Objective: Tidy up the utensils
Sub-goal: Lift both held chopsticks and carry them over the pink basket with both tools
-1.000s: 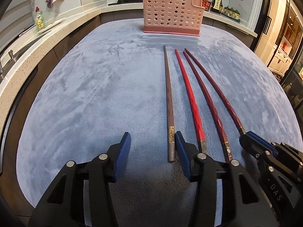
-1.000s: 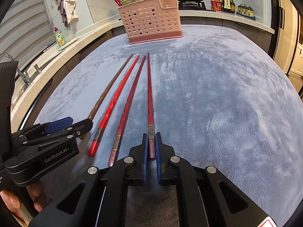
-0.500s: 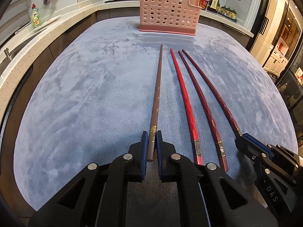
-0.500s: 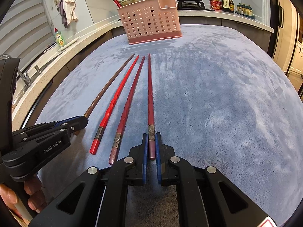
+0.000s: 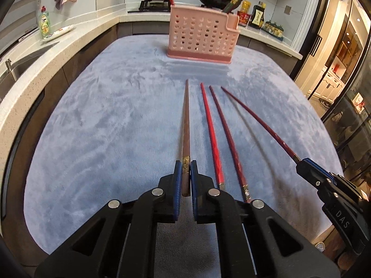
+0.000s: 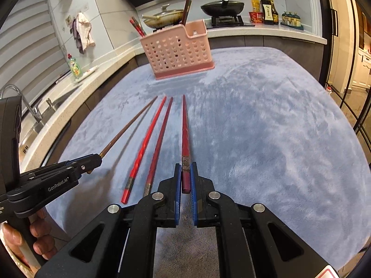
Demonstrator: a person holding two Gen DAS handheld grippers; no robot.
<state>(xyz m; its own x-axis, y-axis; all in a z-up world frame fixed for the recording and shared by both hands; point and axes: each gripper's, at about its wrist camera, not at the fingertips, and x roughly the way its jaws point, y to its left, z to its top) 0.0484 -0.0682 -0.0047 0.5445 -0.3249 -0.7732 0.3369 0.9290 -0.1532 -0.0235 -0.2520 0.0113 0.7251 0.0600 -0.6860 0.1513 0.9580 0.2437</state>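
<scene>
My left claw (image 5: pixel 186 177) has just clamped the brown wooden chopstick (image 5: pixel 186 125); my right claw (image 6: pixel 186 177) still grips the dark-red chopstick (image 6: pixel 185 129). Both are lifting, so the pink perforated plastic basket (image 5: pixel 202 34) ahead comes next.

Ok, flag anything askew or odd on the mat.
Nothing damaged or spilled. The bright red chopstick and dark red chopstick lie loose on the blue mat, outside the pink caddy.

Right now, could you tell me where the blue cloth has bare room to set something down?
Bare cloth lies left of the brown chopstick toward the counter edge, and right of the dark red chopstick to the cloth's far side. It is crowded in the middle strip, where the four chopsticks lie before the pink basket.
</scene>
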